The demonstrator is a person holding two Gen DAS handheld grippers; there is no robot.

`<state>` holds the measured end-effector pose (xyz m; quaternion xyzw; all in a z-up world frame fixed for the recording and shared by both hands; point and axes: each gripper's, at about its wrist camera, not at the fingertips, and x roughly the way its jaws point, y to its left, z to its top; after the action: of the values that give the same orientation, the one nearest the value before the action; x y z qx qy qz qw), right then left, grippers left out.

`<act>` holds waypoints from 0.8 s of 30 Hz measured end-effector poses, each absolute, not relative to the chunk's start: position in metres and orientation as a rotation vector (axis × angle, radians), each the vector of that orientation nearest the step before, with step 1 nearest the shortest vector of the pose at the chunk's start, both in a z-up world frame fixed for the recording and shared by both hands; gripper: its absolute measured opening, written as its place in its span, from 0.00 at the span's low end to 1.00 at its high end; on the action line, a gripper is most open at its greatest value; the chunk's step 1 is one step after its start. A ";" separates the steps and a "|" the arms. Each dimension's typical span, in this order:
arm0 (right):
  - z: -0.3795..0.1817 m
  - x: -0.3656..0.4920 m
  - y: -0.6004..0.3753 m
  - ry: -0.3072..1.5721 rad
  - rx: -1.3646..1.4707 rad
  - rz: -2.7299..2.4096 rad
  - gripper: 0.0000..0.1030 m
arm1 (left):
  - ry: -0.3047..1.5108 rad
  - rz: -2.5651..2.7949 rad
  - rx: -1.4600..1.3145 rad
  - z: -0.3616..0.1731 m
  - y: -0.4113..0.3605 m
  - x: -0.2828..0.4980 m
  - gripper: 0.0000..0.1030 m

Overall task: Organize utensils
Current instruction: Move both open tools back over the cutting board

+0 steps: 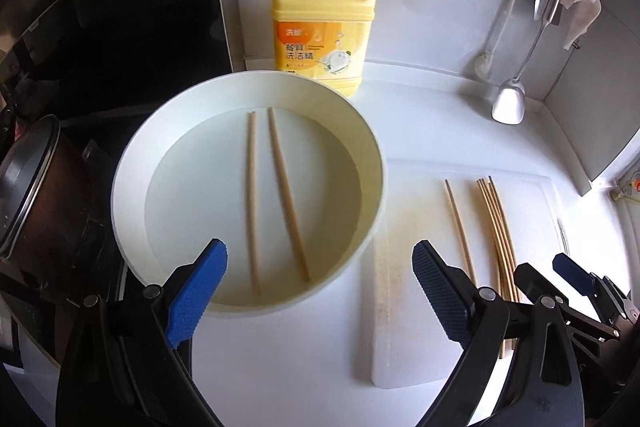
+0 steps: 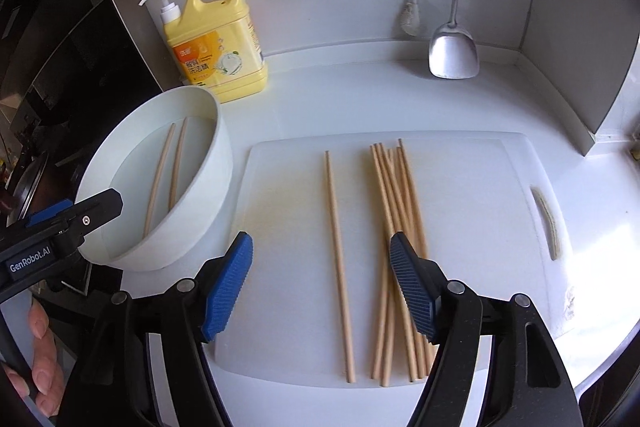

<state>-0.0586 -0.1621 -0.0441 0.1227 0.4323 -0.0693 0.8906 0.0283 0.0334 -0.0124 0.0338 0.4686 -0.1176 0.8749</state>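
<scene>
Beside basin rim, lone chopstick on board, both grippers' jaws apart

1. Chopsticks are showing as pale, matt wood.
2. Basin is presenting smooth white plastic.
3. Cutting board is appearing as matt white plastic, faintly stained.
4. Spatula is gleaming as brushed metal.
5. Detergent bottle is showing glossy yellow plastic.
6. Gripper pads are looking like ribbed blue rubber.
</scene>
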 end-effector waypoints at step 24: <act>-0.094 -0.110 -0.270 0.901 0.228 -0.158 0.68 | 0.971 -0.204 0.082 -0.050 -0.057 -0.036 0.93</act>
<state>-0.1099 -0.2697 -0.0945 0.1100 0.4340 -0.0762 0.8909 -0.0364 -0.0569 -0.0496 0.0392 0.4655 -0.0976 0.8788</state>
